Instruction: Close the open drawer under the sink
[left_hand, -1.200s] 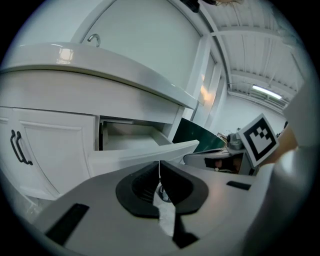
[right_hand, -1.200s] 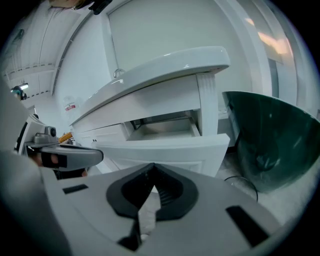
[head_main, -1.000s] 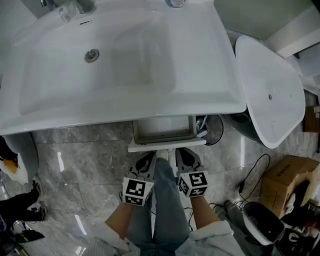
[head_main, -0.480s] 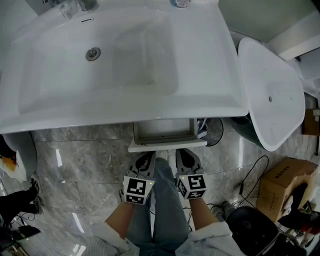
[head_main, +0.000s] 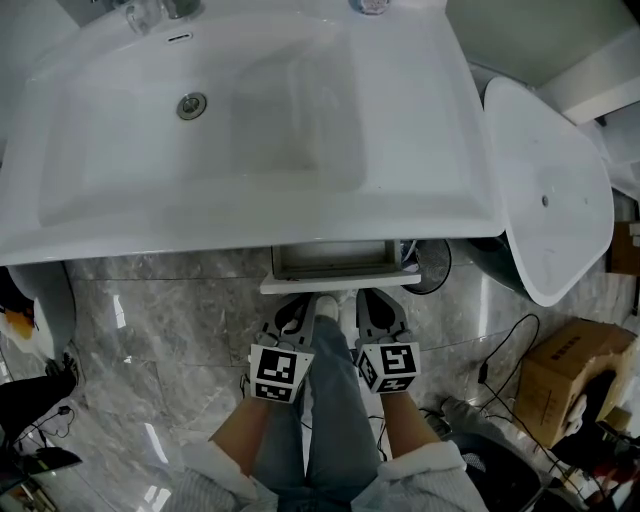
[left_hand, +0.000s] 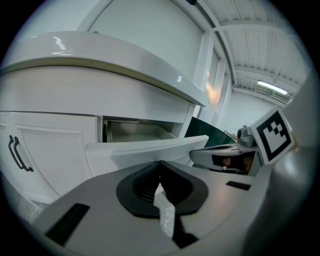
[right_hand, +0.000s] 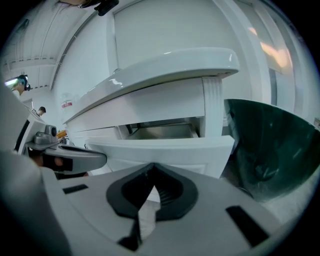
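Two closed grippers at a half-open drawer under the sink

The drawer (head_main: 336, 284) juts partway out from under the white sink (head_main: 250, 130), at 6 o'clock of the basin, its grey inside showing. The left gripper (head_main: 298, 312) and right gripper (head_main: 372, 306) sit side by side at 6 o'clock of the drawer front, tips pointing at it. Each has its jaws pressed together with nothing between them. Whether the tips touch the front panel cannot be told. A cabinet door handle (left_hand: 16, 152) lies at 9 o'clock of the drawer, and a dark green bin (right_hand: 265, 145) at 3 o'clock.
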